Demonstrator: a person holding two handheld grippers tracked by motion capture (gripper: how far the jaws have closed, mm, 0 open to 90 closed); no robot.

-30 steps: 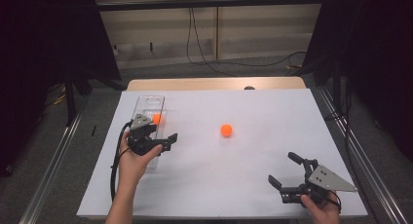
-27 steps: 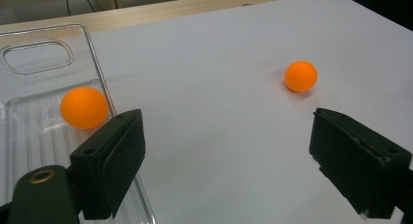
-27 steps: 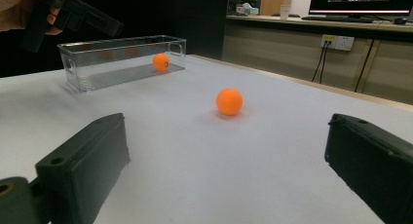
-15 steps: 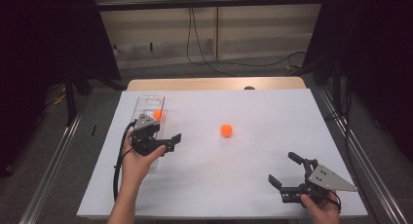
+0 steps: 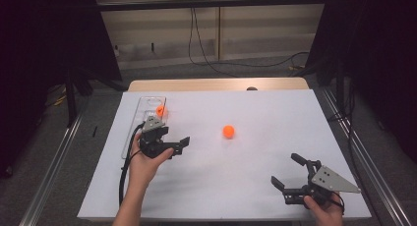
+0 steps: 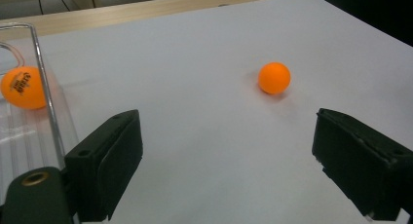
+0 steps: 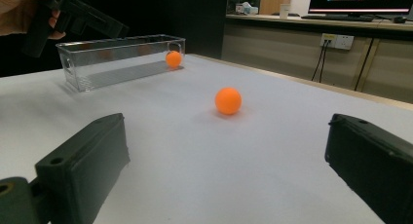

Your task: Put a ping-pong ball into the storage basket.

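Our left gripper (image 5: 179, 143) stands beside the clear box (image 5: 132, 132), its jaws open and empty; one orange ball (image 5: 161, 111) already lies inside. The loose ball (image 5: 228, 131) rests mid-counter (image 5: 255, 162), well apart. We should approach it low, centre it between the jaws, then close gently. The right gripper (image 5: 287, 172) waits open.

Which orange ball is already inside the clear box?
The orange ball at the far end of the clear box, beside the left hand-held gripper. The other ball lies loose mid-table.
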